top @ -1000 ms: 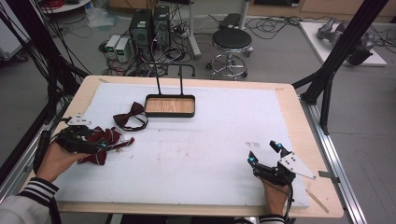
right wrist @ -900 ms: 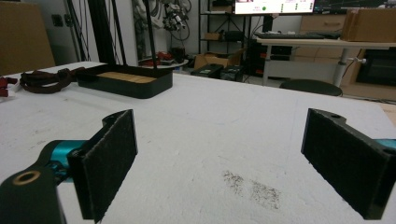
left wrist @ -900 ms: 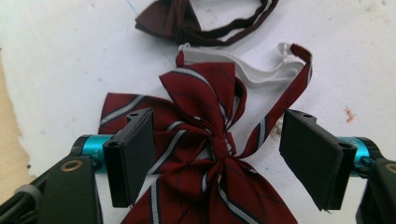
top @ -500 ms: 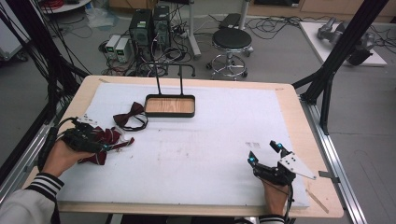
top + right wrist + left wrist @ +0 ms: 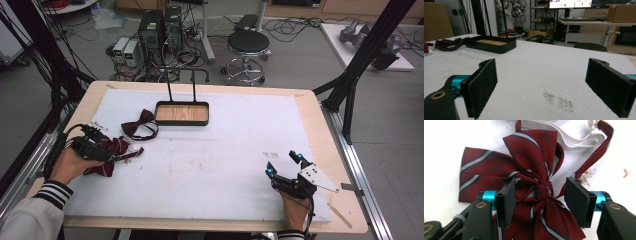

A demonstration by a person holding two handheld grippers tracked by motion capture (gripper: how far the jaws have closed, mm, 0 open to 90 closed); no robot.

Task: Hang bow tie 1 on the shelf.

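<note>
The left gripper (image 5: 539, 200) is reaching down over the striped bow tie (image 5: 524, 170), which is lying on the white surface (image 5: 210, 165) near its left edge. Its jaws have just been closing and are standing half-open astride the knot, with the pads not yet pressing the fabric. The tie's white strap (image 5: 564, 135) is trailing beyond it. The right gripper (image 5: 284, 165) is resting near the front right corner of the surface, its jaws standing wide with nothing between them. A second, dark bow tie (image 5: 140, 125) is lying just beside the wooden-bottomed tray (image 5: 181, 113).
</note>
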